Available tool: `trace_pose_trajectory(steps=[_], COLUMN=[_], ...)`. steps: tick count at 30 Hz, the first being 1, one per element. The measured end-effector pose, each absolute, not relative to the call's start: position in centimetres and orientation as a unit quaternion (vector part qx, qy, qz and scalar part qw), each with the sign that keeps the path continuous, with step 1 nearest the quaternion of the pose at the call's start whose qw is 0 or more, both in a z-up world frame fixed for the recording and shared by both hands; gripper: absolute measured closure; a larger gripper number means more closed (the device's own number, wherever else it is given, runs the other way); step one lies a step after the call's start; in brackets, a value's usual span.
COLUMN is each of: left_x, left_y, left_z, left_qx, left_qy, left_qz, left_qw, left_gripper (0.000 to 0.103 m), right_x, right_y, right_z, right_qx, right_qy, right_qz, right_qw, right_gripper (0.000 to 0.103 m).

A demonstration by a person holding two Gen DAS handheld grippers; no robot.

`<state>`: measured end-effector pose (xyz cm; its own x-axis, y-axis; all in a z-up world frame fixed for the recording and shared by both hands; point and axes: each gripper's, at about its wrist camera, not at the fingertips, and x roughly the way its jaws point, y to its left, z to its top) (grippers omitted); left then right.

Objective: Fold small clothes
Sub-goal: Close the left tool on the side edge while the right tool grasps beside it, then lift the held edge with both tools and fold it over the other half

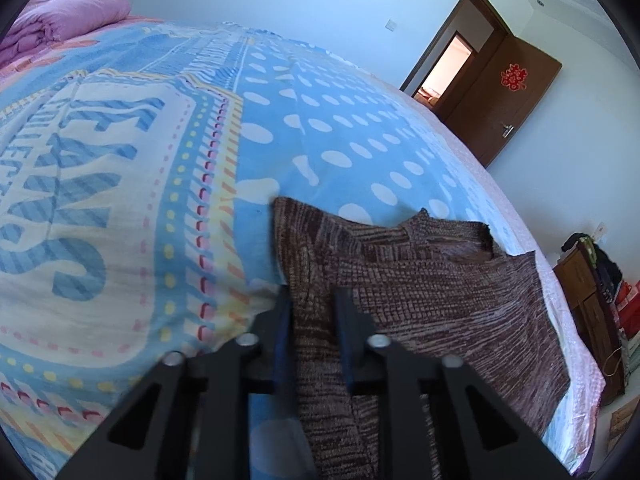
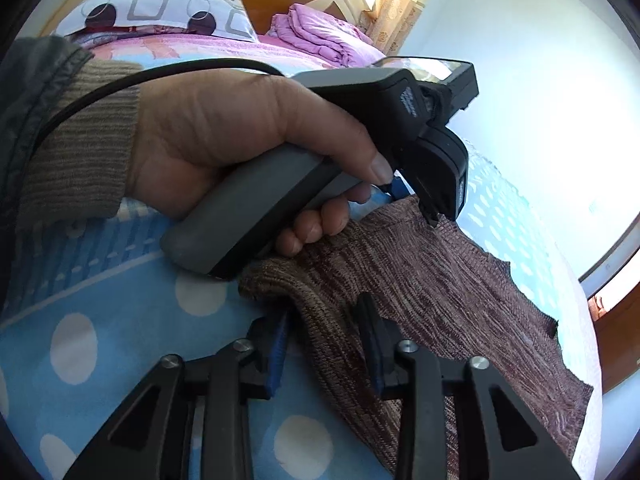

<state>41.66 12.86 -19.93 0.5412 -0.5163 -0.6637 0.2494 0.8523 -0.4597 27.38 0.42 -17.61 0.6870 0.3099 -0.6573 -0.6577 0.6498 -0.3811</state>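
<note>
Brown knitted garment [image 1: 420, 288] is clamped by left gripper [image 1: 314, 316] and right gripper [image 2: 326, 320]; lift both evenly.

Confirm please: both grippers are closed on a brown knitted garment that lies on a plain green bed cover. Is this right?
Not quite. The bed cover is not plain green: it is light blue with white dots, as the left wrist view shows. The rest holds: the left gripper and the right gripper are both closed on the brown knitted garment.
</note>
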Motion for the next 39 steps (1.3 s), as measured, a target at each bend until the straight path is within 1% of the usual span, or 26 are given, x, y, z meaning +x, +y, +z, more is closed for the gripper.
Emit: trace_pose_trajectory(steps=[6, 11, 16, 18, 21, 24, 30, 35, 39], left_x=[41.9, 41.9, 40.6, 40.3, 39.7, 39.3, 38.8, 38.5, 38.7], left_y=[13.7, 13.3, 13.9, 14.1, 13.8, 13.0, 11.0, 8.8, 6.7], left_z=[-20.3, -19.9, -19.0, -18.9, -18.5, -17.7, -15.5, -12.9, -11.3], left_qx=[-0.196, -0.191, -0.221, -0.238, -0.250, -0.255, -0.271, -0.276, -0.261], left_qy=[0.429, 0.435, 0.434, 0.445, 0.441, 0.438, 0.422, 0.404, 0.397], left_qz=[-0.232, -0.223, -0.210, -0.202, -0.202, -0.206, -0.207, -0.221, -0.233], left_qw=[0.851, 0.851, 0.848, 0.840, 0.838, 0.837, 0.840, 0.844, 0.848], left_gripper=[0.090, 0.091, 0.093, 0.093, 0.093, 0.093, 0.094, 0.094, 0.094], right_x=[27.0, 26.6, 26.8, 26.3, 25.7, 25.2, 25.2, 25.3, 25.4], right_y=[0.1, -0.4, -3.7, -4.8, -6.5, -8.9, -12.6, -16.5, -19.6], right_z=[-17.6, -17.5, -15.8, -15.1, -14.5, -13.9, -13.7, -12.7, -11.9], right_qx=[-0.302, -0.297, -0.212, -0.192, -0.170, -0.136, -0.096, -0.039, -0.006], right_qy=[0.274, 0.275, 0.291, 0.287, 0.280, 0.276, 0.278, 0.277, 0.265], right_qz=[0.281, 0.286, 0.316, 0.322, 0.324, 0.324, 0.323, 0.320, 0.297], right_qw=[0.869, 0.869, 0.878, 0.881, 0.887, 0.895, 0.899, 0.905, 0.917], right_gripper=[0.093, 0.093, 0.093, 0.094, 0.095, 0.098, 0.099, 0.099, 0.099])
